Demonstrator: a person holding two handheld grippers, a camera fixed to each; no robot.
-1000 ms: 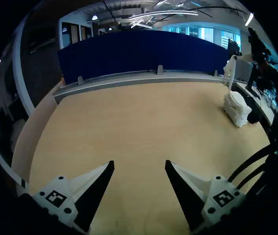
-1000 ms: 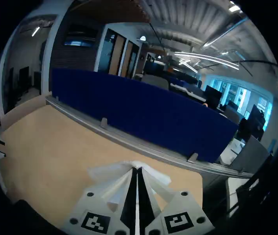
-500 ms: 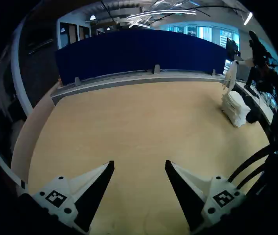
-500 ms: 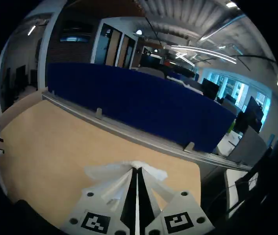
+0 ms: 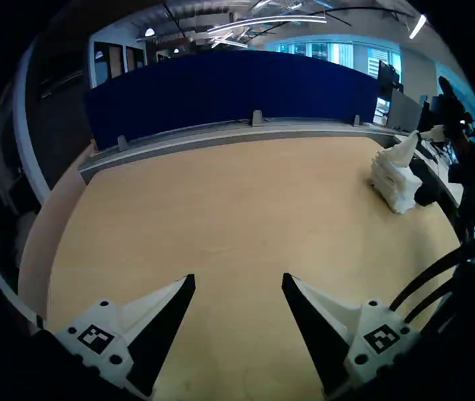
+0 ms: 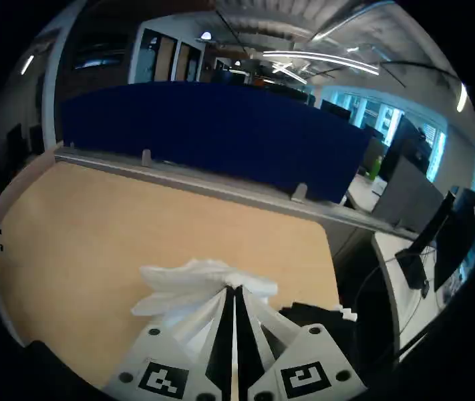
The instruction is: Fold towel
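White terry cloth bunches at the tips of the right gripper (image 6: 234, 291), whose jaws are closed to a sliver and pinch a fold of the towel (image 6: 194, 281) just above the far right corner of the counter (image 6: 137, 220). In the left gripper view that same spot appears at the counter's right edge, where a stack of folded towels (image 5: 392, 184) sits with a peak of cloth pulled up from its top. This reads as the opening step, taking one towel off the pile, with no folding begun. The left gripper (image 5: 237, 277) hovers low over bare pale wood well apart from the stack, its jaws spread wide and holding nothing. A blue partition (image 5: 237, 87) runs along the back edge of the counter. The next move likely calls for carrying the pinched towel to the open middle of the counter and spreading it flat. For that the left jaws would need to catch a second corner. The risk, as I judge it, is dragging a neighbouring towel off the stack, since the grip sits in bunched cloth and not on a clean edge.
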